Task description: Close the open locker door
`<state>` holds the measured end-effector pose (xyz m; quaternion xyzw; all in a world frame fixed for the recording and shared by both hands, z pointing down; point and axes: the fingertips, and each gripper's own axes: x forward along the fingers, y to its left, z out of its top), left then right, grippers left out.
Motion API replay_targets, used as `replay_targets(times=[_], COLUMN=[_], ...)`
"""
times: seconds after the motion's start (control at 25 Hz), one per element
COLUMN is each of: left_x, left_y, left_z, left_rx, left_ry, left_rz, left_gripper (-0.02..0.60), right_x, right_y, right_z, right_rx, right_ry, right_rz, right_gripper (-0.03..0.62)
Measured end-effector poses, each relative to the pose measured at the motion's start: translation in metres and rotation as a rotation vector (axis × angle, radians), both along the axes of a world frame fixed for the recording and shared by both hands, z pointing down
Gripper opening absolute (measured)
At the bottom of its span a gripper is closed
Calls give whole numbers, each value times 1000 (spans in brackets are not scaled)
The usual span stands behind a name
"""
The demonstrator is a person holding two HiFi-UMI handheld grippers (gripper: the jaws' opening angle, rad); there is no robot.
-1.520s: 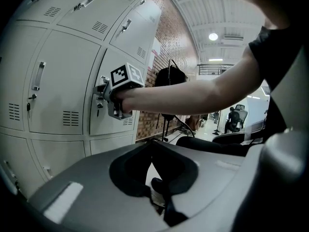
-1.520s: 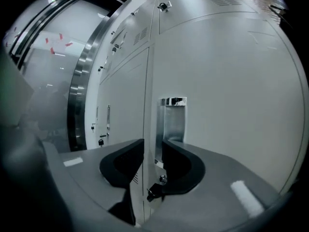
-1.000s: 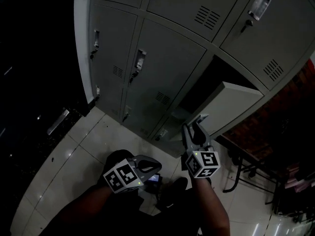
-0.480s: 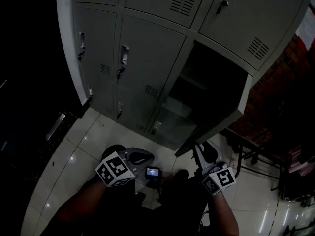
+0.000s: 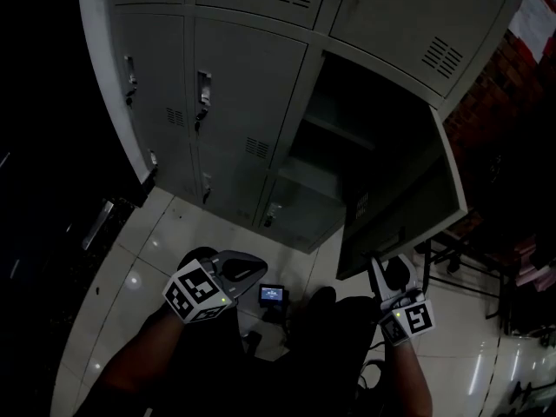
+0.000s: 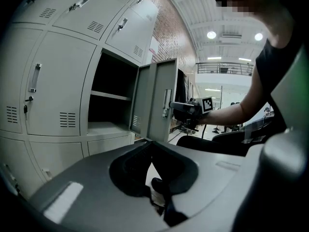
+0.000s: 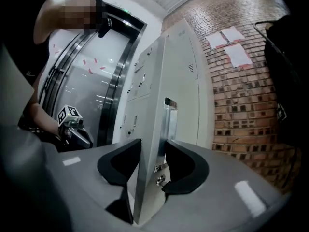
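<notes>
The grey locker door [image 5: 408, 207] stands swung out wide from its dark open compartment [image 5: 365, 120], hinged on the right. My right gripper [image 5: 387, 276] is at the door's lower free edge. In the right gripper view the door edge [image 7: 154, 105] runs between its jaws, which are opening around it [image 7: 153, 146]. The left gripper view shows the door [image 6: 159, 100] with the right gripper [image 6: 186, 111] at its edge. My left gripper [image 5: 261, 283] hangs low over the floor, left of the door. It is shut [image 6: 150, 144] on nothing.
The rest of the locker bank [image 5: 234, 85] has its doors shut. A small lit device [image 5: 274, 294] lies on the tiled floor between the grippers. Dark furniture legs [image 5: 469, 268] and a brick wall [image 7: 241, 95] stand to the right of the door.
The door has swung from ajar to wide open, and my right gripper has moved back and right along with its edge. The left gripper has hardly moved.
</notes>
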<state>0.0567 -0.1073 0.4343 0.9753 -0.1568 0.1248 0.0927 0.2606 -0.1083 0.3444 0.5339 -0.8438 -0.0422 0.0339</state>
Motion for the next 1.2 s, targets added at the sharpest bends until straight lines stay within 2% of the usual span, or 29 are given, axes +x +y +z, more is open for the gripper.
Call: replay_targets(times=[0.24, 0.52, 0.68, 0.88, 1.04, 1.08, 1.2], left_x=[2, 2, 3, 2, 1, 1, 1], left_y=[1, 0, 1, 1, 1, 1, 1], left_z=[1, 1, 1, 2, 3, 2, 2], left_rx=[4, 3, 5, 6, 6, 7, 10], left_ry=[-4, -7, -6, -13, -20, -20, -22], left_rz=[5, 3, 6, 4, 4, 3, 4], left_gripper=[12, 12, 12, 12, 12, 12, 12], right_x=[25, 31, 43, 46, 41, 36, 4], right_y=[2, 2, 14, 36, 51, 52, 48], right_z=[3, 2, -6, -14, 0, 6, 28], right_rx=[-5, -6, 12, 19, -9, -24, -67], right_ry=[60, 95, 58, 24, -23, -27, -5], right_rz=[147, 198, 279, 308, 298, 274, 136], right_gripper=[163, 164, 159, 131, 23, 3, 2])
